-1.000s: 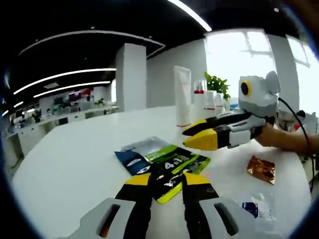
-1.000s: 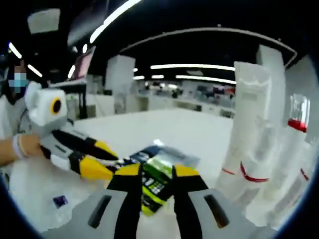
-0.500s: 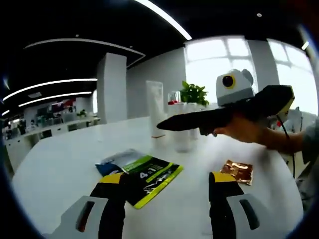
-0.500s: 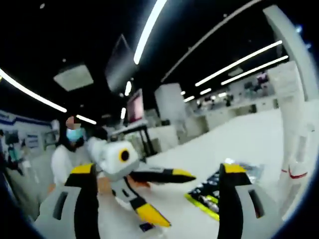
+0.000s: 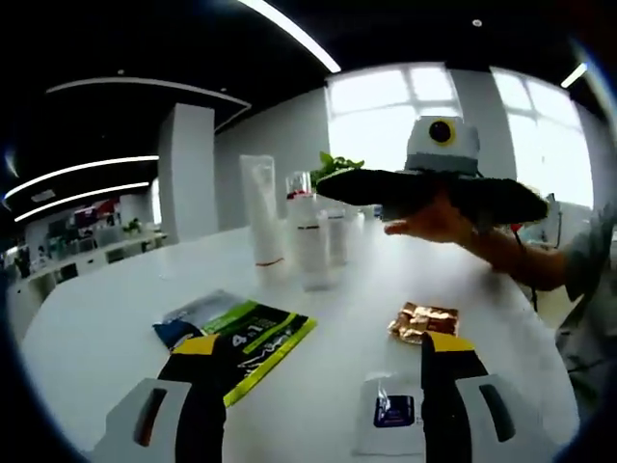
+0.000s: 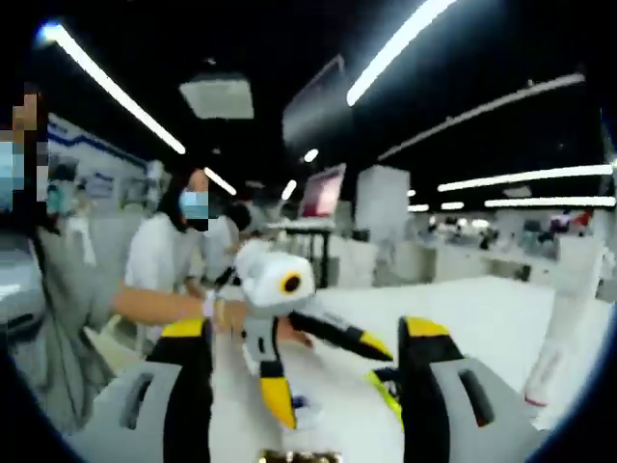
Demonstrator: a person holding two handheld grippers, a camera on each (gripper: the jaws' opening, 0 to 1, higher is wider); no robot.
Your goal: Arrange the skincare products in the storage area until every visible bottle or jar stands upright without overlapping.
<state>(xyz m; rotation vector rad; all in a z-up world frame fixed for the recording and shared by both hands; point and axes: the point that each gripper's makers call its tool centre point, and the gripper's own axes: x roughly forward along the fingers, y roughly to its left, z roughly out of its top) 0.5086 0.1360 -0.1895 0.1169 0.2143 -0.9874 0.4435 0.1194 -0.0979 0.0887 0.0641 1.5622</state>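
Note:
A tall white tube (image 5: 258, 207) stands upright at the back of the white table (image 5: 106, 328), with two clear bottles (image 5: 310, 246) upright beside it. Flat on the table lie a green and black sachet (image 5: 253, 338), a blue sachet (image 5: 186, 320), a copper foil sachet (image 5: 424, 321) and a clear sachet with a blue label (image 5: 392, 413). My left gripper (image 5: 320, 352) is open and empty, low over the sachets. My right gripper (image 5: 333, 188), held in a hand, hovers above the bottles; in its own view its jaws (image 6: 307, 333) stand wide apart, empty, facing the left gripper (image 6: 323, 381).
The white tube (image 6: 564, 338) also stands at the right of the right gripper view. A person's hand and sleeve (image 5: 501, 251) reach in from the right. Other people (image 6: 183, 260) stand beyond the table's edge. A green plant (image 5: 333, 169) sits behind the bottles.
Both grippers have gone from nearly shut over the green sachet to wide open. The right gripper has lifted off the table to above the bottles and turned to face the left gripper.

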